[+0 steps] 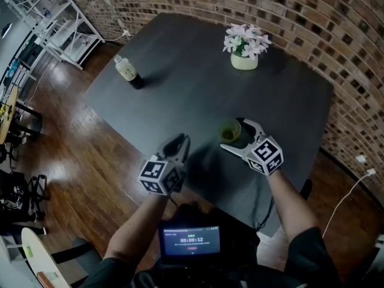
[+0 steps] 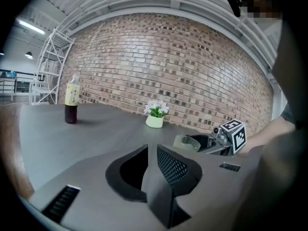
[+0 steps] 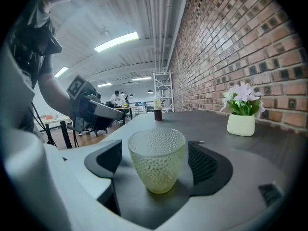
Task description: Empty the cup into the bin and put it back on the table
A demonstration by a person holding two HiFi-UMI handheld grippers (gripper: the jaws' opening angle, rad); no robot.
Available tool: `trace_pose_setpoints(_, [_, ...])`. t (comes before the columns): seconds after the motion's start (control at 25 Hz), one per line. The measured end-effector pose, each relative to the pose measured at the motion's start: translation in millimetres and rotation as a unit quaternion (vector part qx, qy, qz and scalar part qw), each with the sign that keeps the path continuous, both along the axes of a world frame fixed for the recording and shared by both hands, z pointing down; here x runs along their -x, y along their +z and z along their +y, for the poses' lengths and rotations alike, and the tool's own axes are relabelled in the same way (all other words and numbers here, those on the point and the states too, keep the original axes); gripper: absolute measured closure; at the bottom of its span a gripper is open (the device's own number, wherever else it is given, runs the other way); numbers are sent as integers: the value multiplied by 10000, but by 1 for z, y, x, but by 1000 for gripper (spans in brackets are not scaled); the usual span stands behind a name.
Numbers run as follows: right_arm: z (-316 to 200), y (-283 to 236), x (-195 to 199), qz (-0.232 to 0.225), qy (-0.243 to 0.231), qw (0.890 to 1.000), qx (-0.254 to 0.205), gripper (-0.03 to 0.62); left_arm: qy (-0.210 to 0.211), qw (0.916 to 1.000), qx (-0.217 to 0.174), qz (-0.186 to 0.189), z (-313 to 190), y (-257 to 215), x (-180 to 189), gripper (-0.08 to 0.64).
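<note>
Closest in, a small dark device with a lit screen (image 1: pixel 189 242) sits at the person's chest. Just beyond it, the left gripper (image 1: pixel 179 140) hovers at the near edge of the broad, matte dark grey table (image 1: pixel 180 95), its jaws drawn to a thin slit with nothing between them.

To its right, the right gripper (image 1: pixel 234 134) is spread wide around a pale yellow-green, dimpled translucent cup (image 3: pixel 156 160). The cup stands upright on the table, with a jaw just beside each wall and no clear contact.

Well apart on the far left of the table stands a clear bottle with a pale label and dark liquid at its base (image 1: pixel 127 71). Toward the far right is a small white pot of white and pink flowers (image 1: pixel 244 60).

A brown brick wall (image 1: pixel 300 17) runs behind the table. Glossy reddish wooden floor (image 1: pixel 78 149) spreads to the left, where a white metal shelving rack (image 1: pixel 57 17) stands near the wall.
</note>
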State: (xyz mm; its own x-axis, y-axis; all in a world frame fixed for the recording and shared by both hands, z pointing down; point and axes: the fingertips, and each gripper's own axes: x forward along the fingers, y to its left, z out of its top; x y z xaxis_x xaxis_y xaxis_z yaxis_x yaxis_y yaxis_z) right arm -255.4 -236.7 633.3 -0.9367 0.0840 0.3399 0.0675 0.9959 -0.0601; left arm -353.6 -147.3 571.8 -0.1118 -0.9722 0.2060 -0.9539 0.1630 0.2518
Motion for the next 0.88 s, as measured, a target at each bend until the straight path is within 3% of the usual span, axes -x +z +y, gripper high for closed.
trace_pose_setpoints(0.16, [1, 0, 3, -152, 19, 9999, -16, 152, 2, 9999, -70, 107, -4, 6, -2, 503])
trace_pose_setpoints(0.48, [-2, -3, 12, -221, 86, 9996, -145, 153, 368, 9982, -47, -471, -7, 3, -19, 502])
trace_pose_setpoints(0.8, [-1, 5, 16, -291, -2, 9994, -161, 153, 298, 9980, -187, -529, -2, 1, -12, 502])
trace_pose_setpoints(0.88, [-2, 4, 17, -372, 67, 9992, -132, 189, 276, 9982, -192, -487, 0, 3, -12, 502])
